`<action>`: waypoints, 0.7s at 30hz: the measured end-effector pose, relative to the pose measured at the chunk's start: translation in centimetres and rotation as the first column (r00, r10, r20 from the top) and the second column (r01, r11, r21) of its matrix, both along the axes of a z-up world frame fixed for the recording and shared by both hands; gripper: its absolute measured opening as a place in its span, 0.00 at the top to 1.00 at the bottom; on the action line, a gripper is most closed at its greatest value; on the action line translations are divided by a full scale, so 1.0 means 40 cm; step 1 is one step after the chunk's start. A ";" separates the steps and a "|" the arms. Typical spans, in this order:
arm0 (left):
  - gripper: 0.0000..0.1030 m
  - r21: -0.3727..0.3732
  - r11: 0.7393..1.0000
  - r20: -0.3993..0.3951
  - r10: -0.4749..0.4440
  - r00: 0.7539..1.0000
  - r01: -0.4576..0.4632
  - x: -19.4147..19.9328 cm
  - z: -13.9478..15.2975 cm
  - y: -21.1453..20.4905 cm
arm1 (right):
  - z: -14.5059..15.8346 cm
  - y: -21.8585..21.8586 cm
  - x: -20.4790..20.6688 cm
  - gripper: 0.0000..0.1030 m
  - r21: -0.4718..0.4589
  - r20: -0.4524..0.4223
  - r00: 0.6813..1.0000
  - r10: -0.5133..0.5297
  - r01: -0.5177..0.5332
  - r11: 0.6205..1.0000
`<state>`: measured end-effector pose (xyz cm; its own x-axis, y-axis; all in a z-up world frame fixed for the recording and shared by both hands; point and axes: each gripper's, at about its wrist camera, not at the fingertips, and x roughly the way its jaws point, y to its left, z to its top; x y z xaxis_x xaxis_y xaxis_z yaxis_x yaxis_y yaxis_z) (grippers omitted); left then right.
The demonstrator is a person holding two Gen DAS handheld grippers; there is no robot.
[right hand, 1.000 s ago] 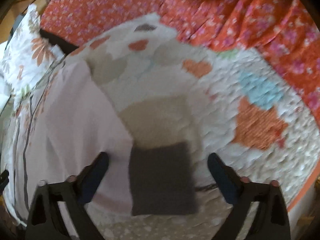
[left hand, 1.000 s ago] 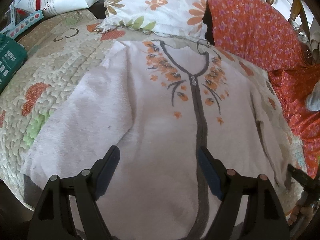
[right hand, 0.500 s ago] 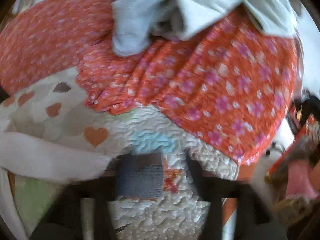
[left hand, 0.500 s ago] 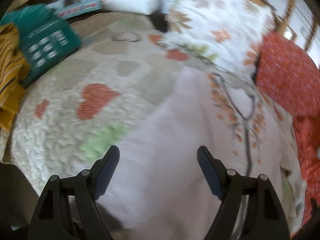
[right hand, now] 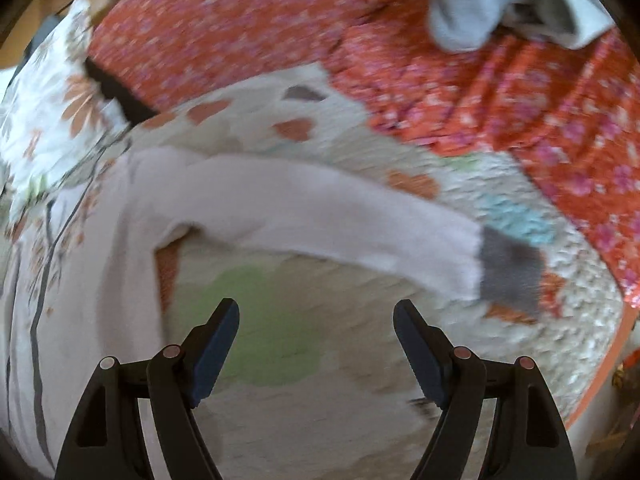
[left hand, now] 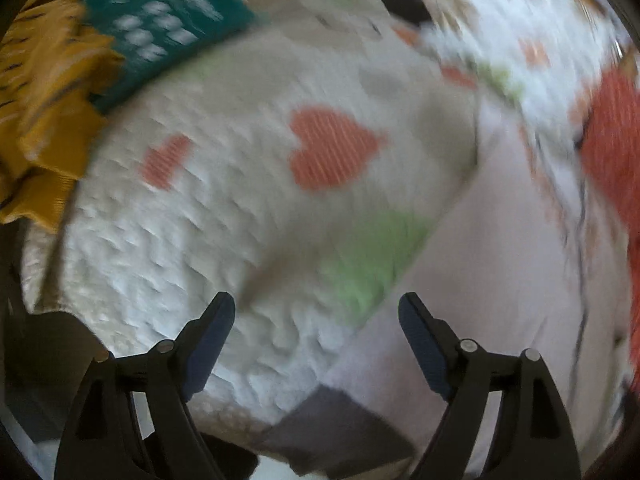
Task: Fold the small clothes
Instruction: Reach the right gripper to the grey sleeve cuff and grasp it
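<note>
A cream quilted bedspread (left hand: 248,184) patterned with orange and green hearts covers the bed, and both views are blurred. In the left wrist view the left gripper (left hand: 316,332) hangs over the quilt with its fingers spread wide and nothing between them. The pale pink fleece cardigan with grey trim (left hand: 500,264) lies flat on the quilt from about 2 to 5 o'clock, its grey cuff (left hand: 332,424) at 6 o'clock, just below the spread fingers. A teal printed package (left hand: 160,28) and a mustard-yellow ribbed cloth (left hand: 44,100) sit at 10 to 11 o'clock.

In the right wrist view the right gripper (right hand: 316,332) is likewise spread wide and empty above the quilt. The cardigan's body (right hand: 72,280) lies at 8 to 9 o'clock, and one sleeve (right hand: 304,216) stretches out across the quilt toward 3 o'clock, ending in a grey cuff (right hand: 510,276). An orange-red floral fabric (right hand: 520,100) fills 12 to 3 o'clock, with a light grey garment (right hand: 480,0) lying on it at 1 o'clock. A white floral pillow (right hand: 44,112) sits at 10 o'clock.
</note>
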<state>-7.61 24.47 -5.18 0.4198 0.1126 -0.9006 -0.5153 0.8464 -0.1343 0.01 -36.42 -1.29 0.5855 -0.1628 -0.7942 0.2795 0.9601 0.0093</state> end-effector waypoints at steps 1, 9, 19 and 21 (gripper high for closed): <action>0.19 0.043 0.999 -0.018 -0.030 0.999 0.030 0.004 -0.011 -0.016 | -0.006 0.011 0.002 0.19 0.008 -0.007 1.000 0.010 -0.010 1.000; 0.99 0.087 0.991 0.068 -0.110 0.992 0.104 -0.037 0.042 -0.038 | -0.031 0.075 0.023 0.19 -0.025 -0.036 0.998 0.054 -0.055 0.998; 1.00 0.247 0.869 0.150 0.403 0.903 -0.428 -0.146 0.151 0.224 | -0.023 0.047 0.018 0.19 -0.044 -0.025 1.000 0.011 -0.012 0.999; 0.97 0.201 0.893 0.155 0.378 0.913 -0.403 -0.149 0.140 0.215 | -0.022 0.067 0.016 0.19 -0.045 -0.018 0.999 0.044 -0.044 0.998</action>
